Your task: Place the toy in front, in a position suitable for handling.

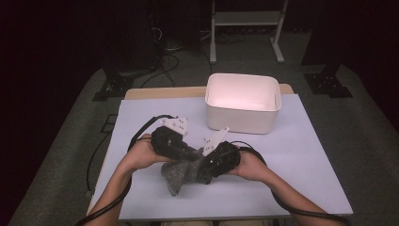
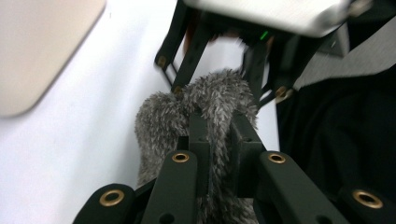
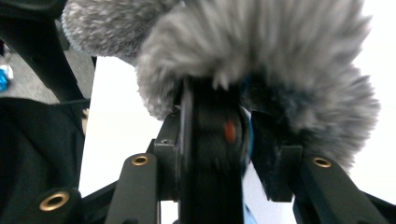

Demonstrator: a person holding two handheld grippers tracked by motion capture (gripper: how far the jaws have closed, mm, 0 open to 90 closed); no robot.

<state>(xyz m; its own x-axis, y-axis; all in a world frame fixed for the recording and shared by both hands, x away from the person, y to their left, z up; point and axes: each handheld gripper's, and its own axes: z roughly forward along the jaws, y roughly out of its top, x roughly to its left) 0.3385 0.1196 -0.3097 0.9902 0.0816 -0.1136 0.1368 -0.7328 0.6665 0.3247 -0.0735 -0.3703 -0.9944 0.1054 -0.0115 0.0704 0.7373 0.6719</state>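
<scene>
Both grippers — left (image 1: 190,155), right (image 1: 203,165) — pinch the fuzzy sock (image 1: 181,175) mid-table, white bin (image 1: 242,120) apart.

Over the pale table (image 1: 291,155), the left gripper (image 1: 181,151) and right gripper (image 1: 207,165) meet on a fuzzy grey cloth (image 1: 181,176); a white bin (image 1: 243,103) stands behind them

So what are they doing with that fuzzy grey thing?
A person is holding a fuzzy grey sock with a tool in each hand, just above the table. The left tool is pinched shut on its fabric. The right tool has the fluff bunched over and between its jaws. A white bin sits behind them, empty as far as can be seen.
</scene>
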